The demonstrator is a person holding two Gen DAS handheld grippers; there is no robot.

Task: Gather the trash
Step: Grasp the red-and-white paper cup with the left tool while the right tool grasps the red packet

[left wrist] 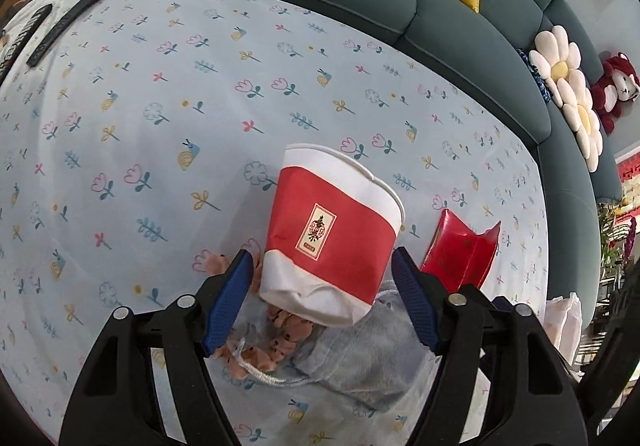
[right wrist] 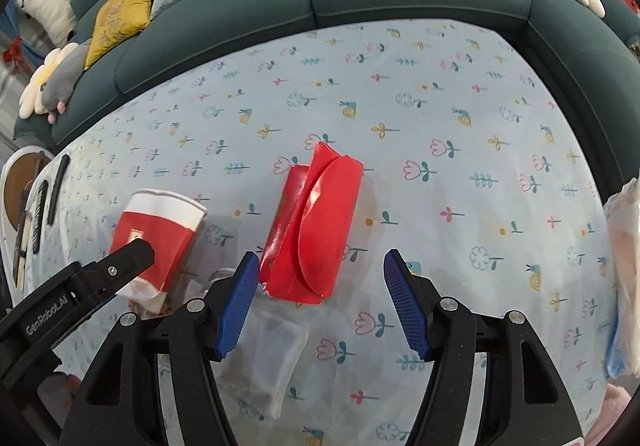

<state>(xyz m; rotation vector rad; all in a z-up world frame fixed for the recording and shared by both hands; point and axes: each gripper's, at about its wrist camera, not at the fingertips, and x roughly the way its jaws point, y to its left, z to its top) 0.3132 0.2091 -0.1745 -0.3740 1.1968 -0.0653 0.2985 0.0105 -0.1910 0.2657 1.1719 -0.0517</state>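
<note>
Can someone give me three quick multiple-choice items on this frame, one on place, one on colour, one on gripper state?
1. Where does the red and white paper cup lie?
A. On the sofa
B. On the floral tablecloth, between the left gripper's fingers
C. Inside a bin

2. What colour is the folded carton ahead of the right gripper?
A. Red
B. Green
C. Black

3. How does the left gripper stand?
A. Shut on the cup
B. Shut on nothing
C. Open, pads clear of the cup

Answers: B, the cup lies tipped on the tablecloth; A, the carton is glossy red all over; C, gaps show on both sides of the cup.
</note>
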